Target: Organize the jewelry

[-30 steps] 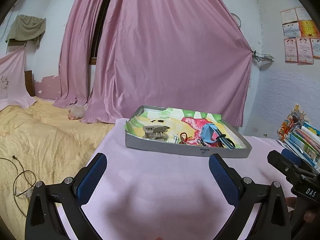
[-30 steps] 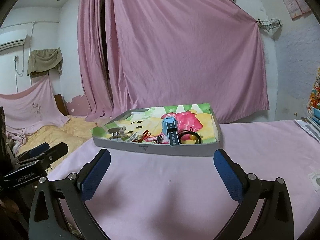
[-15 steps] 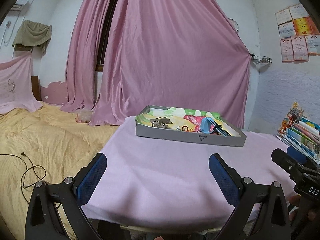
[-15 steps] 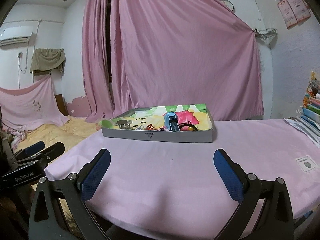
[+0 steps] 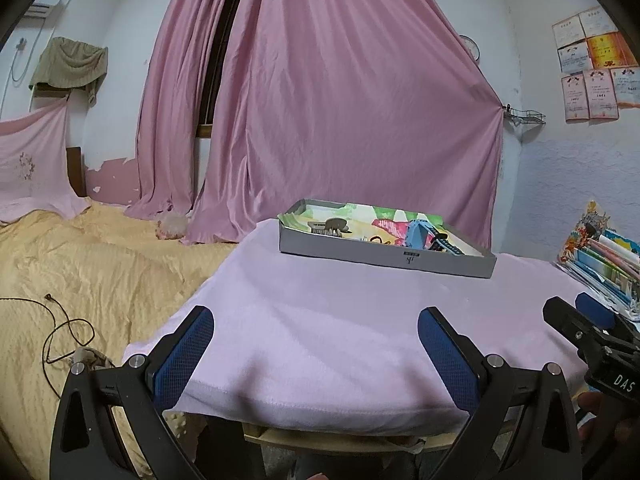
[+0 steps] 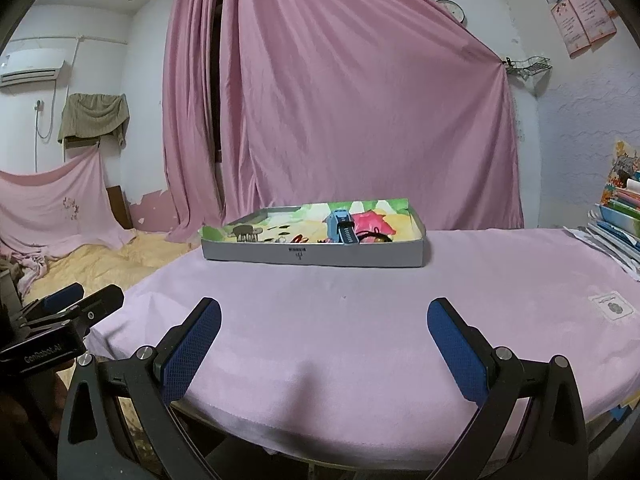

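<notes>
Both grippers sit back at the near edge of the desk point(image 6: 400, 312), which is draped in a pink cloth. My left gripper point(image 5: 316, 344) has its jaws spread wide, nothing between the blue pads point(image 5: 182, 360). My right gripper point(image 6: 324, 340) is the same: jaws wide apart, empty, hovering above the cloth near the desk's front edge.

The grey tray point(image 6: 312, 254) rests flat on the far part of the desk, well apart from both grippers. Its inside has a colourful printed lining. In it I see a blue watch point(image 6: 342, 230) lying near the middle-right, strap pointing toward me. A dull brownish hair claw point(image 6: 246, 233) sits at the tray's left end. Between them lie small red bits I cannot identify, and a dark ring-shaped band point(image 6: 374, 237) lies just right of the watch.

From the left wrist view, the right gripper's black body shows at the lower right edge. A stack of books point(image 5: 604, 256) sits at the desk's right side. A pink curtain point(image 6: 340, 100) hangs behind, and a bed with a yellow cover point(image 5: 80, 264) lies to the left
</notes>
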### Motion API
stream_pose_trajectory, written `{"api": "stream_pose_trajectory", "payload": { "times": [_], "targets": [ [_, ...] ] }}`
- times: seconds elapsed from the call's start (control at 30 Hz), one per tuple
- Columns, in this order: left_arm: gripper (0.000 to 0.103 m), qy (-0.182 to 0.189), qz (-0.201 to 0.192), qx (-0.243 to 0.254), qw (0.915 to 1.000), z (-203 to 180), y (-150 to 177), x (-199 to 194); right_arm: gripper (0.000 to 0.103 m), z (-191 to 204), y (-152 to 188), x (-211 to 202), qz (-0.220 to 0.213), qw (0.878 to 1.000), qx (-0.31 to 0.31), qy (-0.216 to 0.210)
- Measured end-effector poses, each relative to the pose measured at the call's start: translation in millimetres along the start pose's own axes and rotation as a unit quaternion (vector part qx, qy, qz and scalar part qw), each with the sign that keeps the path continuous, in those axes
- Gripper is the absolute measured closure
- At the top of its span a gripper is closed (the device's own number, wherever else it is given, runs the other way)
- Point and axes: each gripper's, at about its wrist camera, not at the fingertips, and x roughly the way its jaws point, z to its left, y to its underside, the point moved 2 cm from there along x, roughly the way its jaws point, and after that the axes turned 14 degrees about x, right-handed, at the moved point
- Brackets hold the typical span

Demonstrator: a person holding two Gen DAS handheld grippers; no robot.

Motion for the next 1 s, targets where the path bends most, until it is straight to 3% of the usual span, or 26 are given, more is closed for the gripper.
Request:
{"api": "stream_pose_trajectory", "payload": {
  "times": [1.0],
  "targets": [
    [0.001, -0.002, 0.000, -0.002, 1.0000, 3.2, 0.1, -1.8, 0.002, 9.9, -2.0, -4.4, 0.000, 1.000, -0.007, -0.004]
  ]
}}
